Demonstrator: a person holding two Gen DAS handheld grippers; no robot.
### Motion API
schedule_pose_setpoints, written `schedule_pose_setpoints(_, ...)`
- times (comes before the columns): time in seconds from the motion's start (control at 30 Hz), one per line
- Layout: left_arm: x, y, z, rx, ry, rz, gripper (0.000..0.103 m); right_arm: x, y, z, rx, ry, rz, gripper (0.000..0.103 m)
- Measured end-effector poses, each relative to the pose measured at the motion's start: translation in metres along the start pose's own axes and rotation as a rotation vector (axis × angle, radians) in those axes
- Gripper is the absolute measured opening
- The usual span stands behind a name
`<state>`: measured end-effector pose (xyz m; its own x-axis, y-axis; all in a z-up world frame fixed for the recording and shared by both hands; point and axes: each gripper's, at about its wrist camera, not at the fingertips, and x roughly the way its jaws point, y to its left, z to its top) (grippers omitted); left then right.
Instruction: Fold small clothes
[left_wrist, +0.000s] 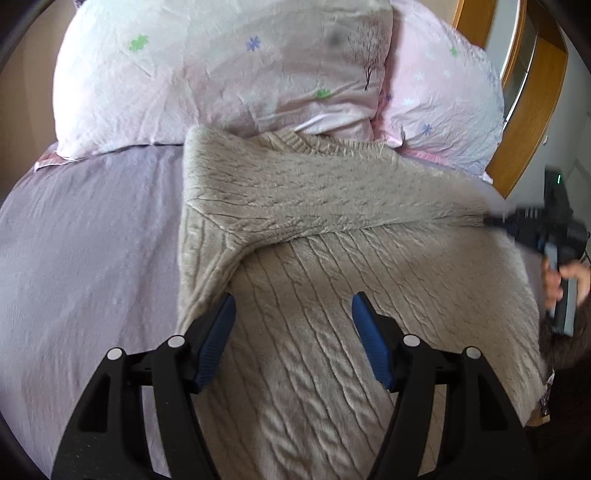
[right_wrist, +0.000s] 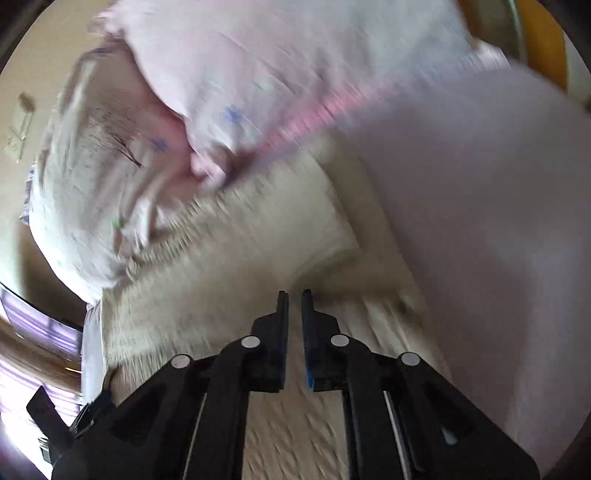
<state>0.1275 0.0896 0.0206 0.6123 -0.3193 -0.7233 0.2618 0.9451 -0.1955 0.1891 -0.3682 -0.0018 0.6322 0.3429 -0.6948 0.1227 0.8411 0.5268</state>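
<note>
A beige cable-knit sweater (left_wrist: 295, 229) lies on the lilac bed sheet (left_wrist: 85, 240), with one sleeve folded across its chest toward the right. My left gripper (left_wrist: 293, 314) is open, its blue pads just above the sweater's lower body and holding nothing. My right gripper (left_wrist: 491, 221) shows at the right edge of the left wrist view, its tip at the end of the folded sleeve. In the blurred right wrist view the right gripper (right_wrist: 294, 295) has its jaws nearly closed over the sweater (right_wrist: 236, 266). I cannot tell whether fabric is pinched between them.
Two pink patterned pillows (left_wrist: 229, 70) (left_wrist: 443, 103) lie at the head of the bed behind the sweater. A wooden headboard (left_wrist: 532, 122) stands at the right. A person's hand (left_wrist: 569, 280) holds the right gripper at the bed's right side.
</note>
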Motion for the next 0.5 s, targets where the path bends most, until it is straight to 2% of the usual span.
schedule_pose_setpoints(0.07,-0.018,0.006,-0.008,-0.028,-0.020,-0.022,0.066,-0.025,-0.013,-0.009,-0.008,-0.035,0.035,0.025)
schedule_pose_setpoints(0.1,-0.028,0.011,-0.013,-0.055,-0.025,-0.038,0.068,-0.036,-0.014,-0.011,-0.023,-0.059,0.044,0.048)
schedule_pose_setpoints(0.13,-0.037,0.016,-0.019,-0.085,-0.027,-0.053,0.069,-0.047,-0.015,-0.014,-0.040,-0.083,0.052,0.059)
schedule_pose_setpoints(0.2,-0.057,0.029,-0.037,-0.152,-0.031,-0.086,0.069,-0.071,-0.023,-0.028,-0.081,-0.102,0.073,0.059)
schedule_pose_setpoints(0.37,-0.087,0.049,-0.083,-0.280,-0.009,-0.166,0.069,-0.094,-0.055,-0.068,-0.091,-0.017,0.109,0.055)
schedule_pose_setpoints(0.5,-0.096,0.048,-0.112,-0.323,0.014,-0.192,0.068,-0.100,-0.071,-0.094,-0.088,0.029,0.109,0.050)
